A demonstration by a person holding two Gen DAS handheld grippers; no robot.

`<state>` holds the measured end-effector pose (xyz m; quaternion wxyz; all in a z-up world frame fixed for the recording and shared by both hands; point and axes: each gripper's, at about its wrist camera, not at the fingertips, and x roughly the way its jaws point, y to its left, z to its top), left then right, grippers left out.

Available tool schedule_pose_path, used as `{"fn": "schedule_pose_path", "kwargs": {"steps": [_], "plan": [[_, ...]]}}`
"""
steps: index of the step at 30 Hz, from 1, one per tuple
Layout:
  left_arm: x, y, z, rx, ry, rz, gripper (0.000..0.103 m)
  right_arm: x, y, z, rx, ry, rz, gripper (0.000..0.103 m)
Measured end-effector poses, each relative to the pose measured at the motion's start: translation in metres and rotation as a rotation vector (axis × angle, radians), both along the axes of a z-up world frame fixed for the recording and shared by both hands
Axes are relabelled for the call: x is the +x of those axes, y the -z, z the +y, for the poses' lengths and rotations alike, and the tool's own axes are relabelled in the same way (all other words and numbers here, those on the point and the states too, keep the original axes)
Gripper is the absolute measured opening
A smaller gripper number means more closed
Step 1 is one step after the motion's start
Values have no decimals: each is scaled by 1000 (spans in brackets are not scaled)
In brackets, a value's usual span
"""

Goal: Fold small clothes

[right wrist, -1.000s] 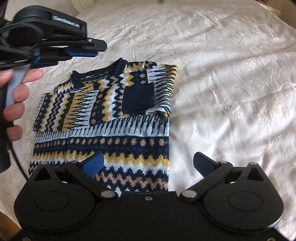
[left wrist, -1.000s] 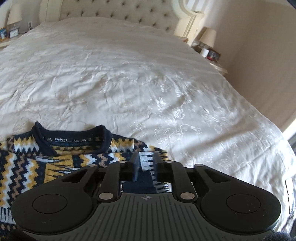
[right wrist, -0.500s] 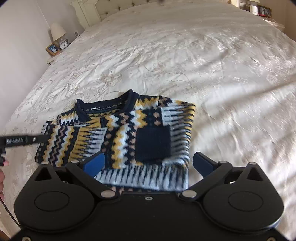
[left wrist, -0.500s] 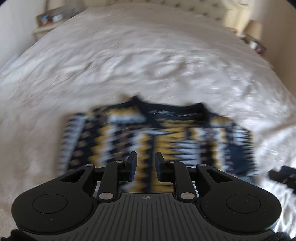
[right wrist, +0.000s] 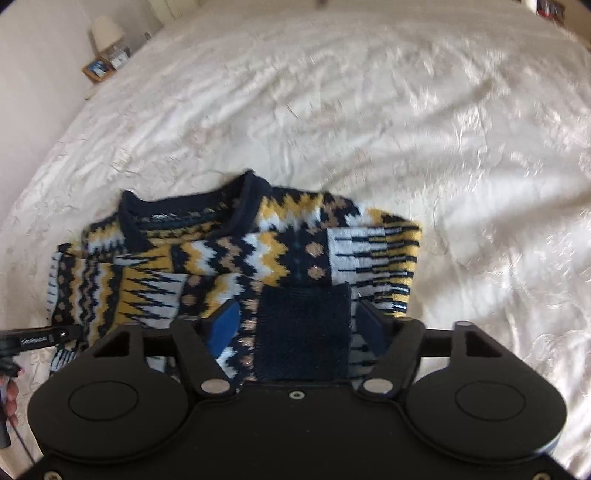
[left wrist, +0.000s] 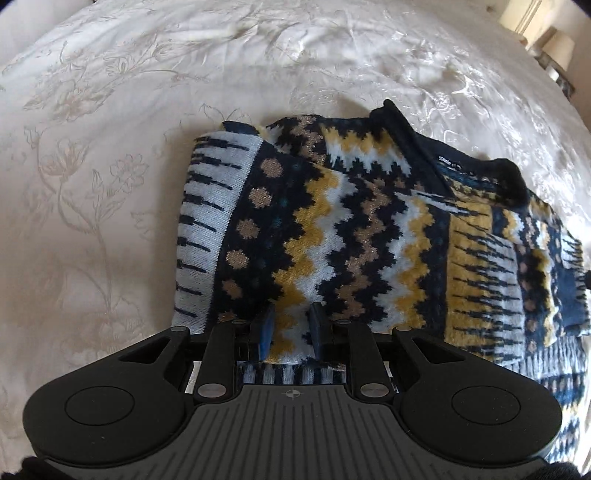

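Observation:
A navy, yellow and white patterned sweater point(left wrist: 369, 229) point(right wrist: 229, 258) lies on the bed, both sleeves folded across its chest. My left gripper point(left wrist: 290, 325) hovers low over the folded left sleeve, its jaws a narrow gap apart, with knit showing beneath them and nothing pinched. In the right wrist view the left gripper point(right wrist: 40, 338) shows at the sweater's left edge. My right gripper point(right wrist: 295, 314) is over the right sleeve. Its jaws are closing, with the navy cuff point(right wrist: 303, 332) between the blue pads, which stand clear of it.
The cream embroidered bedspread point(left wrist: 92, 184) point(right wrist: 443, 147) spreads wide all around the sweater. A lamp point(right wrist: 105, 31) and a picture frame point(right wrist: 98, 68) stand on a bedside table at the far left, another lamp point(left wrist: 557, 48) at the far right. A person's fingers point(right wrist: 11, 398) hold the left gripper's handle.
My left gripper swung across from the sweater's right shoulder to its left sleeve and sank lower. My right gripper moved from the hem up to the navy cuff, and its jaws narrowed.

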<state>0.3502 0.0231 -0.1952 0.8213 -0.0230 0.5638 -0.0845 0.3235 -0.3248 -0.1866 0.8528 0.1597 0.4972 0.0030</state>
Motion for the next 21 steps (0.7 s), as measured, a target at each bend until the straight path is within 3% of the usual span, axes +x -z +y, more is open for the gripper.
{"fn": "schedule_pose_path", "kwargs": {"steps": [7, 9, 10, 11, 12, 15, 18, 21], "plan": [[-19, -9, 14, -40, -32, -26, 21, 13, 30, -11, 44, 20, 86, 66], [-25, -14, 18, -39, -40, -40, 21, 14, 32, -9, 56, 19, 99, 57], [-28, -17, 21, -38, -45, -44, 21, 14, 32, -9, 52, 20, 104, 48], [-30, -20, 24, -37, -50, -47, 21, 15, 30, -8, 45, 20, 103, 27], [-32, -22, 26, -36, -58, -51, 21, 14, 26, -7, 59, 14, 96, 17], [-36, -29, 32, -33, -73, -69, 21, 12, 3, -3, 90, -7, 31, 17], [-36, -37, 35, -40, -87, -96, 21, 6, -35, 9, 58, -72, -61, 17], [-36, -45, 36, -50, -94, -115, 21, -1, -65, 5, -5, -65, -138, 17]]}}
